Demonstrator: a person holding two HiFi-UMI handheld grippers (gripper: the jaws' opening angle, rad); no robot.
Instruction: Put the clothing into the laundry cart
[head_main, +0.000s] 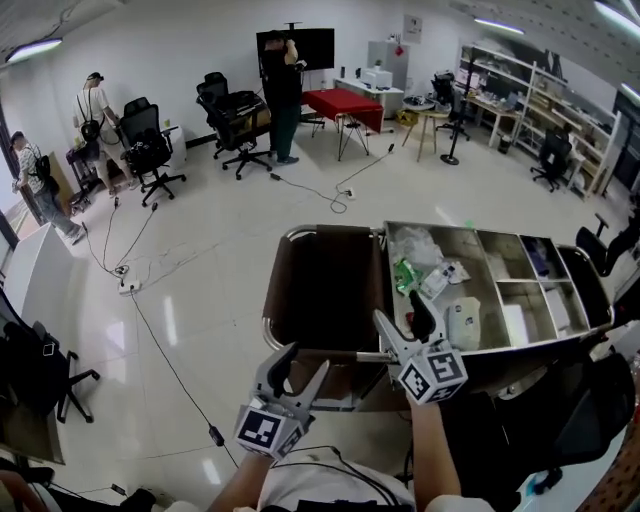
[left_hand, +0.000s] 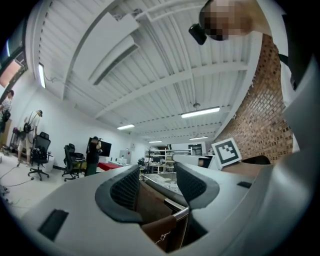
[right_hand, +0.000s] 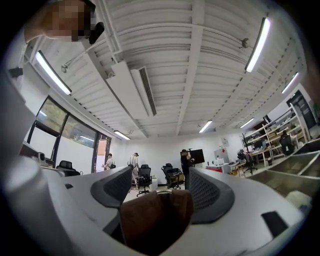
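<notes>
The laundry cart's brown fabric bag (head_main: 320, 285) hangs in a metal frame straight ahead, and its inside is dark. I cannot make out a separate garment in it. My left gripper (head_main: 298, 362) is open with nothing between its fingers, just short of the bag's near rail. In the left gripper view that gripper (left_hand: 157, 185) looks over the brown bag (left_hand: 150, 202) and its rail (left_hand: 177, 212). My right gripper (head_main: 403, 318) stands open over the near rail, where the bag meets the tray. Brown fabric (right_hand: 155, 220) lies low between the right gripper's (right_hand: 157, 187) pads, and they do not press on it.
A metal tray (head_main: 505, 258) with compartments adjoins the bag on the right, holding white packets (head_main: 440, 280) and a white bottle (head_main: 463, 322). Cables (head_main: 150, 330) and a power strip (head_main: 128, 287) lie on the floor at left. Office chairs (head_main: 150, 150), a red table (head_main: 345, 103) and several people stand farther back.
</notes>
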